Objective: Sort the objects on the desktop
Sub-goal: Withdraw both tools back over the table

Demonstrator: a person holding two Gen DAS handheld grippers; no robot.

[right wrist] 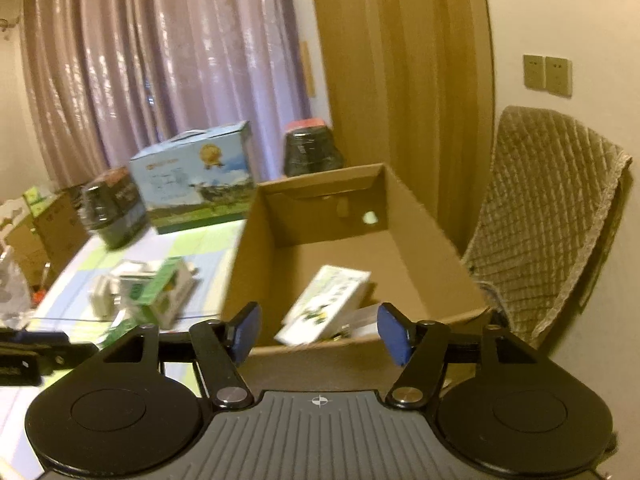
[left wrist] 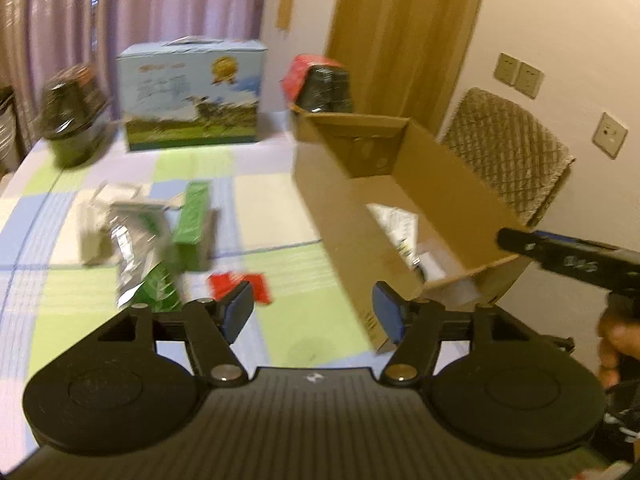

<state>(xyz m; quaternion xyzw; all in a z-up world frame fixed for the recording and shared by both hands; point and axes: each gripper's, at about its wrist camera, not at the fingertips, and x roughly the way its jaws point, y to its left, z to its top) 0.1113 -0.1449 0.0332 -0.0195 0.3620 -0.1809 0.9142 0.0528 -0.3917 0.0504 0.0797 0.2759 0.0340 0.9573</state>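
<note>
Hovering over the near rim of the open cardboard box (right wrist: pixel 320 252), the right gripper (right wrist: pixel 318 330) stands with jaws wide and nothing between them; a white-and-green carton (right wrist: pixel 328 304) lies tilted on the box floor just beyond, likely a dropped item. Left gripper (left wrist: pixel 314 314) is likewise spread and empty, aimed at the checked tablecloth (left wrist: pixel 280 216) beside the box wall. Unsorted goods wait left of it: a green box (left wrist: pixel 194 224), a silver pouch (left wrist: pixel 128 256), a small red packet (left wrist: pixel 240 284). Box sits at the table edge, probably for easy reach.
</note>
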